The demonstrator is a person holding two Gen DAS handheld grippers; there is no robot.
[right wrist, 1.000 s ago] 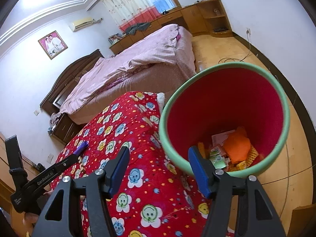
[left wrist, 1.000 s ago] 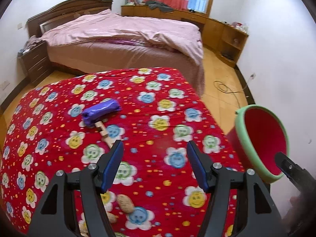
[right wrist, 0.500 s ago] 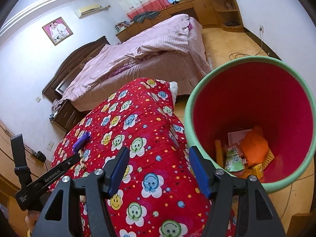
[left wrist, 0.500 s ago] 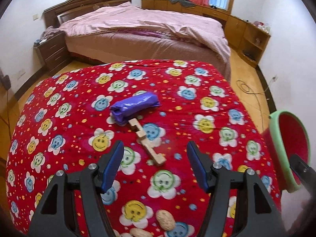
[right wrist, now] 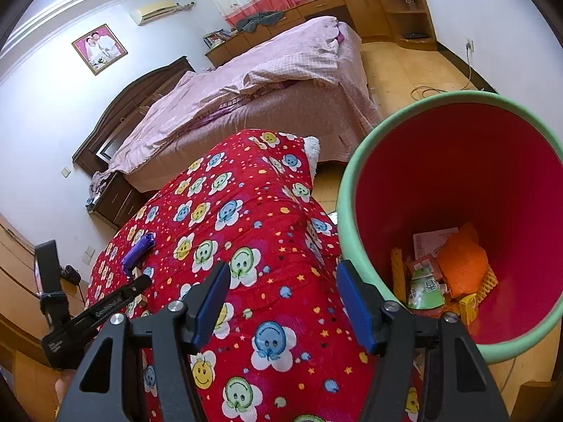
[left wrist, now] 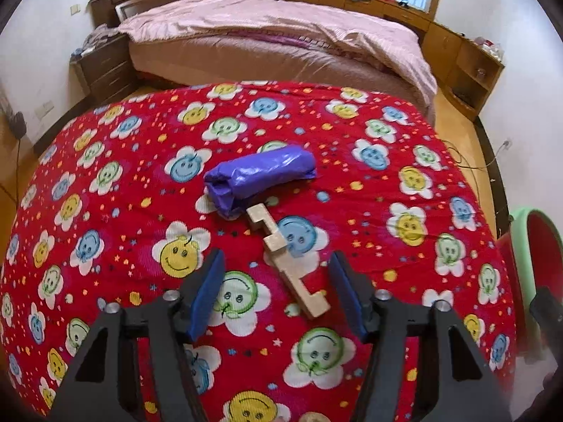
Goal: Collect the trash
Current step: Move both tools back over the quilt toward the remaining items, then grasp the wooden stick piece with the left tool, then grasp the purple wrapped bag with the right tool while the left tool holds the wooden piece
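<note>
Red flowered quilt point(left wrist: 105, 211) carrying the leftover trash, with the red, green-rimmed bin point(right wrist: 415, 161) standing just beside its edge and already holding wrappers. Lying touching mid-quilt: purple bag roll point(left wrist: 260, 177), then the smaller notched wooden piece point(left wrist: 288, 263), its near end sitting between the spread-apart fingers of the empty left tool point(left wrist: 278, 293). Hovering wide apart and empty near the bin: right tool point(right wrist: 281, 302); probably lining up a pick, needing a lowering and closing across the wood's narrow width.
</note>
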